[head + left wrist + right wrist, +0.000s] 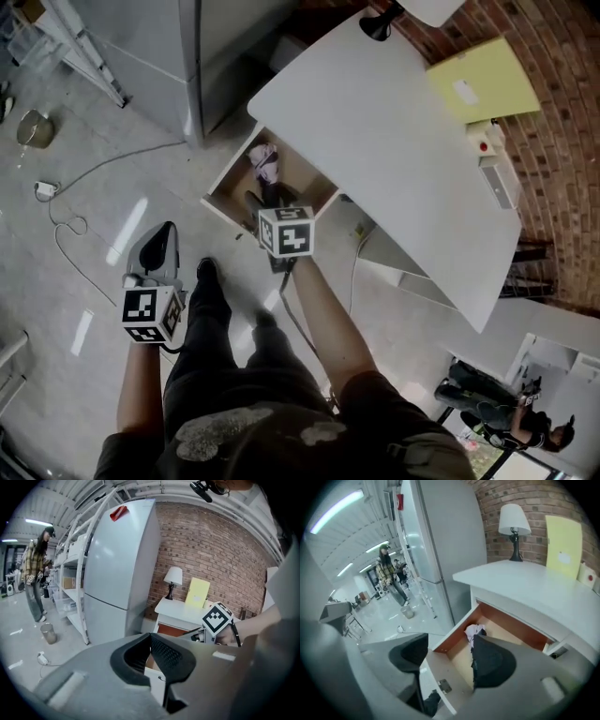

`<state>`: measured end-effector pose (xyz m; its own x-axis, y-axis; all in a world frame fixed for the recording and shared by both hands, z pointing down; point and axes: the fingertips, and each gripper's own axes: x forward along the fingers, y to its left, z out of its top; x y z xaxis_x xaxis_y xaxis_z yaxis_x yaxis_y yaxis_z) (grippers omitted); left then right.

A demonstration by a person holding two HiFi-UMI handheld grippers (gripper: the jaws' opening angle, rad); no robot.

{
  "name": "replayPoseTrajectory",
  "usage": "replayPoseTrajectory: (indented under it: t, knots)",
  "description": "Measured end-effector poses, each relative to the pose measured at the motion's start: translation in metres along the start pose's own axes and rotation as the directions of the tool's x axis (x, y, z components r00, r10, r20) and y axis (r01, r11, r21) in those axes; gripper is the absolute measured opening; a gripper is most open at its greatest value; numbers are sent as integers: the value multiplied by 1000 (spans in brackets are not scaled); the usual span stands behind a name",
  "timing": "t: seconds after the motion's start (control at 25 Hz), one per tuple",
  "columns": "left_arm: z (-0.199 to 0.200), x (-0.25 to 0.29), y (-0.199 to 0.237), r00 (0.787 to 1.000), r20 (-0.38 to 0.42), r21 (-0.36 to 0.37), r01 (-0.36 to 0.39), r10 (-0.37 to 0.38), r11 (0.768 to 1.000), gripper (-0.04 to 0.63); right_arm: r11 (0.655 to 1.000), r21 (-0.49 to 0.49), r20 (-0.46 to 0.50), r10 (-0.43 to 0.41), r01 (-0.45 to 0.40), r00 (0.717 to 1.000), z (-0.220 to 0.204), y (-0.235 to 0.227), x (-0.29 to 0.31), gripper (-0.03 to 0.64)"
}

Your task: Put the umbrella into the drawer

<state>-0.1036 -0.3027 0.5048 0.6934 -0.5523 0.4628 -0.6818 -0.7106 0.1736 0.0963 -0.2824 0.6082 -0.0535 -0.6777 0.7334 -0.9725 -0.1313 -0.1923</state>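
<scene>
Colours showing now:
drawer [230,187] showing orange-brown inside, white outside; umbrella [267,164] showing pale pink and black; tabletop [375,141] white; brick wall [562,159] red; board [483,80] yellow

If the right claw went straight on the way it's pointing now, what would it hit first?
Most likely the open drawer: its front edge and floor show between the open, empty jaws of the right claw. The umbrella lies farther back inside, slightly right of that line. Depth is hard to judge.
</scene>
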Motion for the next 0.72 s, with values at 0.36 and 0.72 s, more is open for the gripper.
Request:
replayPoseTrajectory:
  t: [0.36, 0.72]
  knots:
    - [35, -76, -46, 991, 111, 48, -75, 70, 996, 11, 994, -85, 173, 86, -72, 981, 36, 27, -122, 266]
    - [51, -136, -120, 978, 192, 86, -99, 81, 991, 11, 984, -140, 279, 150, -115, 948, 43, 21, -230, 183]
